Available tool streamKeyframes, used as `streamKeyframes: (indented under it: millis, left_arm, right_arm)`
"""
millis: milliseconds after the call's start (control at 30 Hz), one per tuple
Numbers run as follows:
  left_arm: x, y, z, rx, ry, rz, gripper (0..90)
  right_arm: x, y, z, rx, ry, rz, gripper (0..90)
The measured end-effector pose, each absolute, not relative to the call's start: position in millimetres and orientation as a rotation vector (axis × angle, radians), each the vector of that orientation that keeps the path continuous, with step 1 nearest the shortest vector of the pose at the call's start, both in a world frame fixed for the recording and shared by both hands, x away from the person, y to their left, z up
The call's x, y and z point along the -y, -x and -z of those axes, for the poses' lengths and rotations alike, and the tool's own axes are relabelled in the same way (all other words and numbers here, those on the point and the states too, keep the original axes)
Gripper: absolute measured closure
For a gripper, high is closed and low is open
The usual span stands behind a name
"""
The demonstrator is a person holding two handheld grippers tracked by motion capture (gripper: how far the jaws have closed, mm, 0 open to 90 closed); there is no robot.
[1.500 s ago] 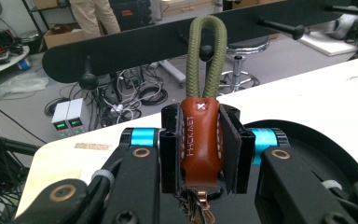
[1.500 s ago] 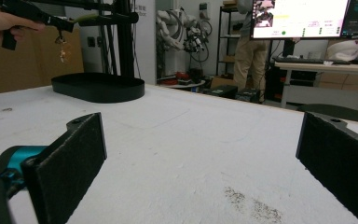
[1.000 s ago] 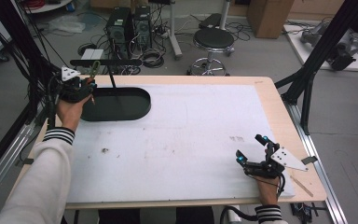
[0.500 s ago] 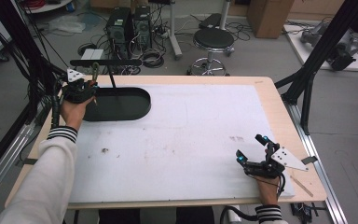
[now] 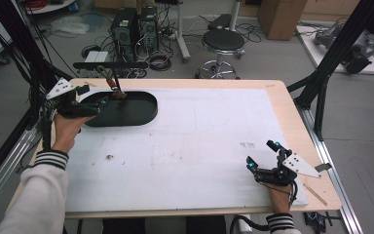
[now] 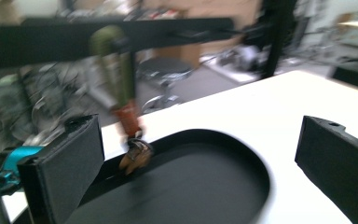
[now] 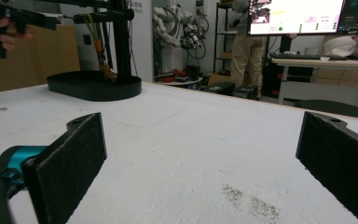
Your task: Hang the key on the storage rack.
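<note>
The left gripper hovers at the near-left rim of the black tray; its jaws have just been opening and stand wide, nothing between them; a brown-tipped brush hangs from the stand, tip touching the tray; the right gripper, released and empty, rests near the table's right corner.

A matt black oval tray, plastic by its look, sits near the far left corner of a table topped with a white sheet, rough-grained and marked with scuffs near the right edge. Bare pale wood borders the table. A brush with an olive handle and reddish-brown collar leans at the tray's rim. Coarse matt black pads face the gripper jaws, with glossy teal plastic behind.
</note>
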State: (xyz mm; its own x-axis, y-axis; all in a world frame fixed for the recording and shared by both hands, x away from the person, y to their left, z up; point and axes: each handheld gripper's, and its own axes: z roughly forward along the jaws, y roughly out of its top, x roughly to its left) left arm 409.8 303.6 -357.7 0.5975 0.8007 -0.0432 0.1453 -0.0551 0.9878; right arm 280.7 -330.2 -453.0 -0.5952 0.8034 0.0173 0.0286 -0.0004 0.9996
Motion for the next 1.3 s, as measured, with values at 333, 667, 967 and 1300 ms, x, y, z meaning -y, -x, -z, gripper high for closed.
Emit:
streamKeyframes:
  millis: [333,667,967,1300]
  left_arm:
    - [-312,-337,382,-0.687,-1.547,-0.595,1.7]
    - [-306,-304,425,-0.684,-1.522,-0.567,1.7]
    - [-303,-288,444,-0.680,-1.496,-0.580,1.7]
    - [-302,-277,454,-0.662,-1.455,-0.663,1.7]
  right_arm:
    - [331,-280,453,-1.673,-0.861,-1.662,0.5]
    - [330,-279,453,-1.671,-0.851,-1.660,0.5]
    - [330,-279,453,-1.674,-0.852,-1.654,0.5]
    - [329,-279,453,-1.677,-0.860,-1.641,0.4]
